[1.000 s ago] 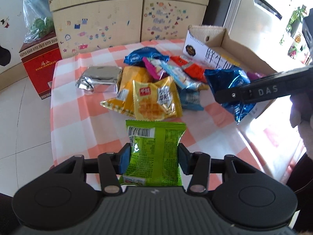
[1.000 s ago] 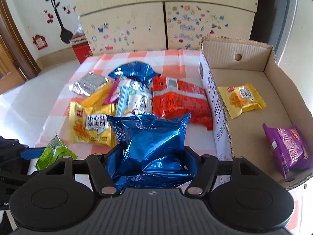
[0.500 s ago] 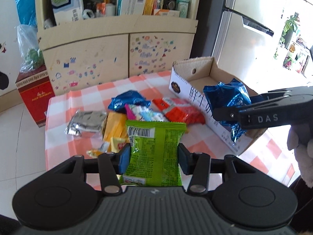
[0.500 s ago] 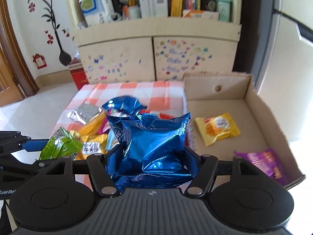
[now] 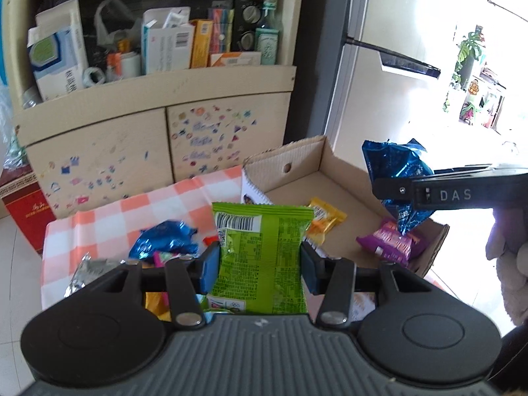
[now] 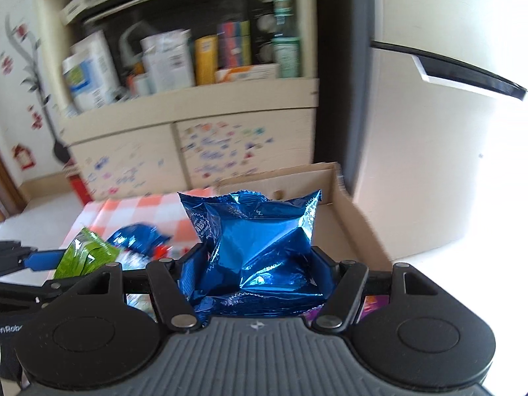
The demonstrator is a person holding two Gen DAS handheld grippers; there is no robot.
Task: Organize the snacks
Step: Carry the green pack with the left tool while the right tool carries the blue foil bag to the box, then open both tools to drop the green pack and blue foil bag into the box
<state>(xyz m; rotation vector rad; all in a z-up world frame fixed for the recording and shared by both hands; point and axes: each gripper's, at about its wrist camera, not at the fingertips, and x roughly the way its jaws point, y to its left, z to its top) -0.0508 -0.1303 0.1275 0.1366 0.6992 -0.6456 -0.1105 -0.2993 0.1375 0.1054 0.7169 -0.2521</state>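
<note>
My left gripper (image 5: 260, 264) is shut on a green snack packet (image 5: 260, 250), held above the checked table near the cardboard box (image 5: 316, 155). My right gripper (image 6: 257, 264) is shut on a blue foil packet (image 6: 260, 247); in the left wrist view it (image 5: 396, 168) hangs over the box's right side. Inside the box lie a yellow packet (image 5: 325, 219) and a purple packet (image 5: 389, 242). The green packet also shows at the left of the right wrist view (image 6: 84, 255).
On the orange-and-white checked tablecloth (image 5: 138, 208) lie a blue packet (image 5: 165, 239), a silver packet (image 5: 79, 270) and others partly hidden by the gripper. A cream cabinet (image 5: 158, 112) with a cluttered shelf stands behind; a red box (image 5: 23, 208) sits on the floor at left.
Both grippers have risen and tilted upward with their packets. The right gripper has moved over the box. The left has moved toward the box.
</note>
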